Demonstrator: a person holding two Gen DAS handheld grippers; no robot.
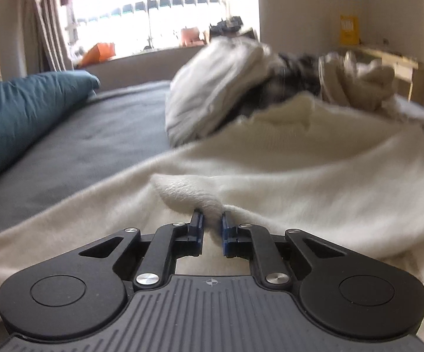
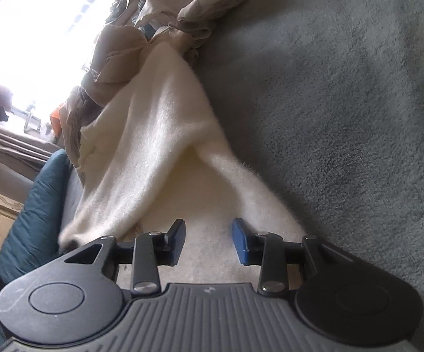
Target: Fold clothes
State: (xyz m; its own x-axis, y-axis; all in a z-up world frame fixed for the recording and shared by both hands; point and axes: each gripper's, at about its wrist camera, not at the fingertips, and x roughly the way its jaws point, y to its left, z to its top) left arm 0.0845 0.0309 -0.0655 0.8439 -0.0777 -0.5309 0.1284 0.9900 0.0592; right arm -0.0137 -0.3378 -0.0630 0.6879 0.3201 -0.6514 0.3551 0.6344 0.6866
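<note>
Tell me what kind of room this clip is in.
Most likely a bedroom: clothes lie on a bed with a grey cover, a teal pillow at one side, and a curtained window behind.

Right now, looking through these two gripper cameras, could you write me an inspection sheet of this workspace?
Surface: grey bed cover, soft and fuzzy.
Job's things: cream sweater spread across the bed, partly bunched.
Clutter: heap of unfolded clothes behind the sweater, beige and dark pieces mixed; teal pillow at the bed's edge.
Grippers: left gripper shut on a pinch of the cream sweater; right gripper open, jaws apart over the sweater, holding nothing.
Cables: nothing seen.
Surroundings: bright window with curtains, orange items on the sill, yellow sign by the wall, carved pale furniture at the side.
</note>
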